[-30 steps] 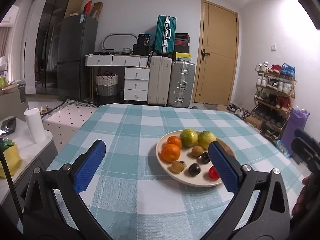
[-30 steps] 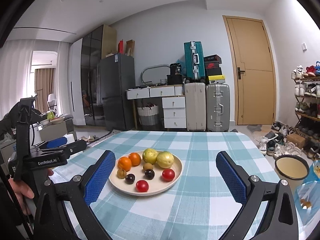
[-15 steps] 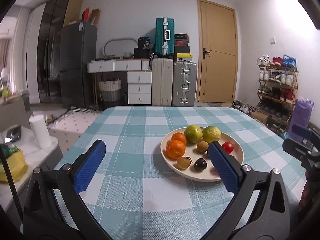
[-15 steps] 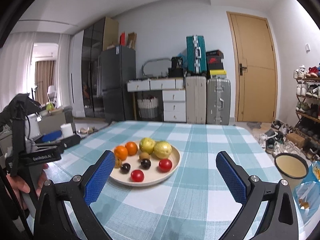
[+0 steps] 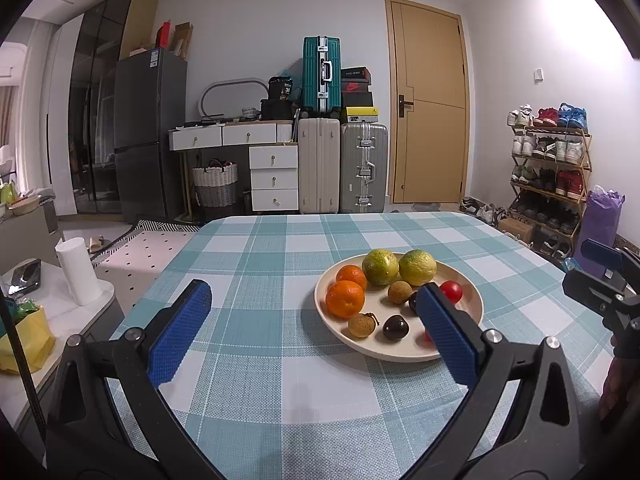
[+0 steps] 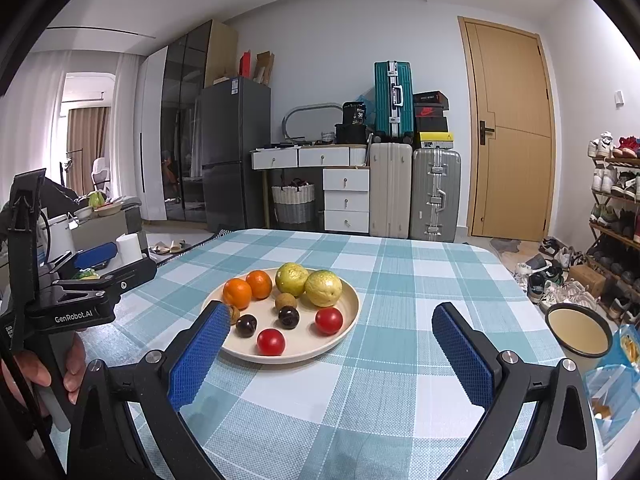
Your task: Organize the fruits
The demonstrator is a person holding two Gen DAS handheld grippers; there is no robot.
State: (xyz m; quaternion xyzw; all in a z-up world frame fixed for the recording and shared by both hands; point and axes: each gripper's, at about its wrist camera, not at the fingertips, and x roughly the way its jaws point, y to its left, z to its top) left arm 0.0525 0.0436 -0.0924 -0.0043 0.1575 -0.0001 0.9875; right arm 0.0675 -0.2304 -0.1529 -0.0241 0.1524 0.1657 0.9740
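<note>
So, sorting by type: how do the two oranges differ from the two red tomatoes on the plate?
The oranges are orange, bigger and dull-skinned; the tomatoes are red, smaller and glossy. The oranges touch at the plate's far left; the tomatoes sit apart, nearer the right gripper. All are round.

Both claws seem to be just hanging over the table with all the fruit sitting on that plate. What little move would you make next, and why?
Probably ease the right gripper forward and down toward the nearest red tomato. Both grippers are open and hold nothing, every fruit lies on the plate, and that tomato sits at the plate's near edge with free space around it. The left gripper looks less well lined up.
</note>
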